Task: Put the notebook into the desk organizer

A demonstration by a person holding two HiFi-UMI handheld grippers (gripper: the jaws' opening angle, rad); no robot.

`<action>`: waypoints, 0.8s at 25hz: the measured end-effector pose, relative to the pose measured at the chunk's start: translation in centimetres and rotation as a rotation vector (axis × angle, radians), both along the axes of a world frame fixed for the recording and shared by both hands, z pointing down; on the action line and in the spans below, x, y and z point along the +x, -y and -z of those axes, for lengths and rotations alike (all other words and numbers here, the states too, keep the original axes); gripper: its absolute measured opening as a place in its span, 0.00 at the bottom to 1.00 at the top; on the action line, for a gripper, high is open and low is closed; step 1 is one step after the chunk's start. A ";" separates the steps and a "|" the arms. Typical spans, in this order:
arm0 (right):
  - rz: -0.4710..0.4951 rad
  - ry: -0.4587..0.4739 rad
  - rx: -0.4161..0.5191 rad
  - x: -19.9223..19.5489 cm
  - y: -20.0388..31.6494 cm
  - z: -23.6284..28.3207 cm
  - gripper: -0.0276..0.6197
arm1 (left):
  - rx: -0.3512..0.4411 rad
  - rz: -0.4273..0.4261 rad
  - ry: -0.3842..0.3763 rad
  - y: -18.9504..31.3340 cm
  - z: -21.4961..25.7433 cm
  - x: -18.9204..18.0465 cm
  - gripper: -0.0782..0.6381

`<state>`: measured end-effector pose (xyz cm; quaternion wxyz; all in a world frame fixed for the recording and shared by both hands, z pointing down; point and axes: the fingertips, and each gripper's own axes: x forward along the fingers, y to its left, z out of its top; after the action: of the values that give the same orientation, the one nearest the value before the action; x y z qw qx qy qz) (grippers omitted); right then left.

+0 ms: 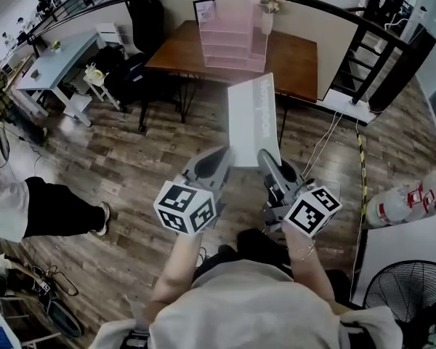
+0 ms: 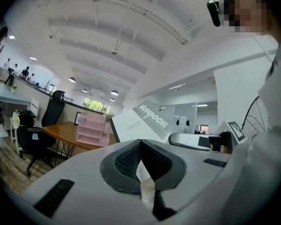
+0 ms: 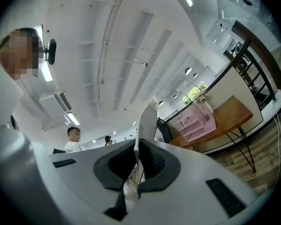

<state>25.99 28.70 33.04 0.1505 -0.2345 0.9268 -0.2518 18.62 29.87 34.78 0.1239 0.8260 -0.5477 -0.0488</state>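
A white and grey notebook stands upright in the air in front of me, its printed cover facing left. My right gripper is shut on its lower edge; in the right gripper view the notebook rises edge-on from between the pads. My left gripper sits just beside the notebook's lower left corner. In its own view the left gripper has its pads touching at the tips, and the notebook's cover lies beyond them. The pink desk organizer stands on a brown wooden table some way ahead.
On the table, a vase with flowers and a picture frame flank the organizer. A black office chair and a white desk stand to the left. A person is at the left, a fan at the lower right.
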 end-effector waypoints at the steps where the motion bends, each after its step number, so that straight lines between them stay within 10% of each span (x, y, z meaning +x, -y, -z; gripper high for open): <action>1: 0.000 -0.005 -0.006 -0.4 0.1 -0.3 0.07 | -0.006 0.003 -0.003 0.2 -0.2 -0.5 0.12; 20: 0.099 0.063 -0.053 -10.5 18.0 -2.0 0.07 | -0.046 0.113 -0.013 16.4 -1.7 -11.4 0.12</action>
<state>15.50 10.74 35.02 0.1605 -0.1844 0.9251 -0.2906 7.25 13.47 36.48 0.1436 0.7904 -0.5936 -0.0484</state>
